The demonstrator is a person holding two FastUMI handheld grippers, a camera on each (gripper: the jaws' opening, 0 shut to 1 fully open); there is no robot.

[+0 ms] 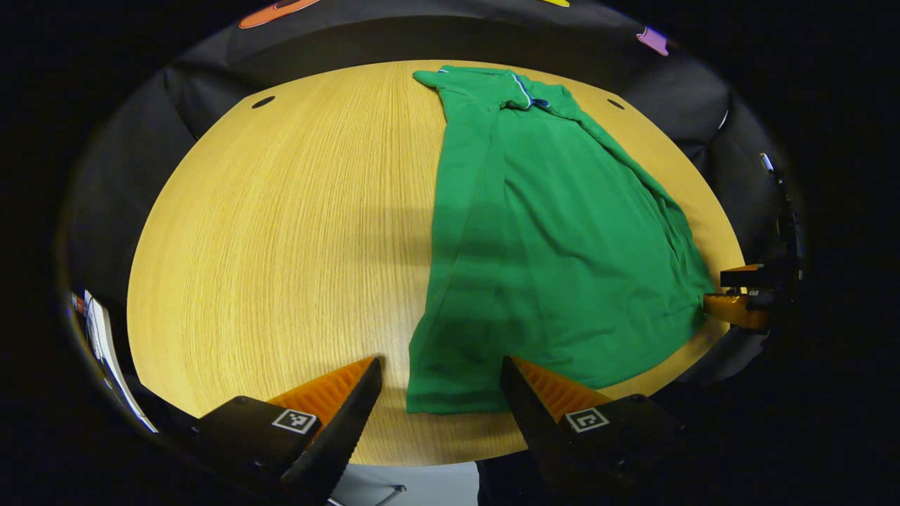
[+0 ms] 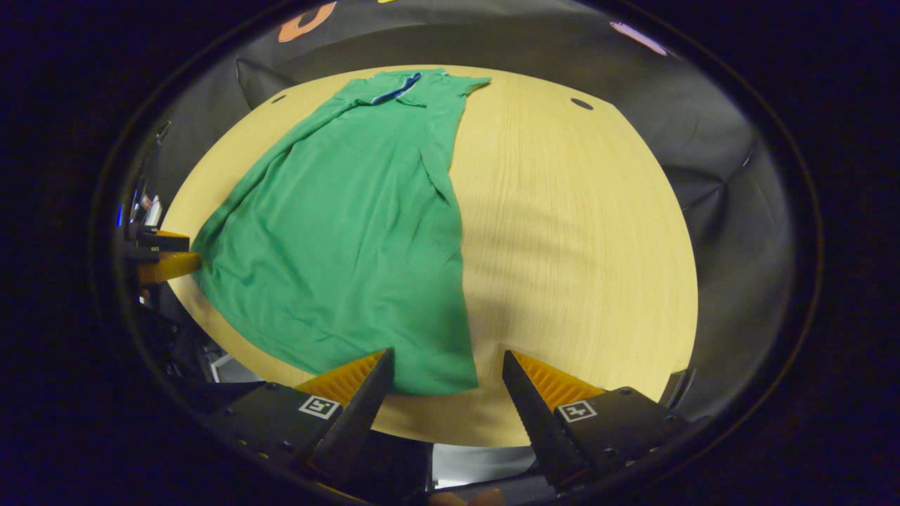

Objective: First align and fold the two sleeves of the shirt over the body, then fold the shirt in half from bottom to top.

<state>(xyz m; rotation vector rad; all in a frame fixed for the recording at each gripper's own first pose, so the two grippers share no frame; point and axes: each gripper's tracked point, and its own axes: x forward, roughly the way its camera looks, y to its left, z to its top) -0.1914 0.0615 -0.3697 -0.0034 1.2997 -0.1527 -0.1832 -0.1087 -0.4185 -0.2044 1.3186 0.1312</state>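
We see the green shirt (image 1: pixel 562 239) lying flat on the wooden tabletop (image 1: pixel 281 232), with its collar (image 1: pixel 524 90) at the far end and its bottom hem (image 1: pixel 450 404) at the near edge — so its long way runs from near to far, straight out ahead of both sets of fingers. The sides look already turned in over the body, though the sleeves are hard to make out from here.

Our left gripper (image 1: pixel 441 372) has its fingers wide apart, holding nothing, and the near left corner of the hem sits just between and ahead of them. Our right gripper (image 2: pixel 446 365) is the same — fingers spread, holding nothing — with the near right corner of the hem (image 2: pixel 450 383) right in front of its gap. Each hand is close to its own corner, so neither is really nearer.

We think the next job is to pinch both hem corners and carry them away to the collar.

There are no boxes or bowls here.
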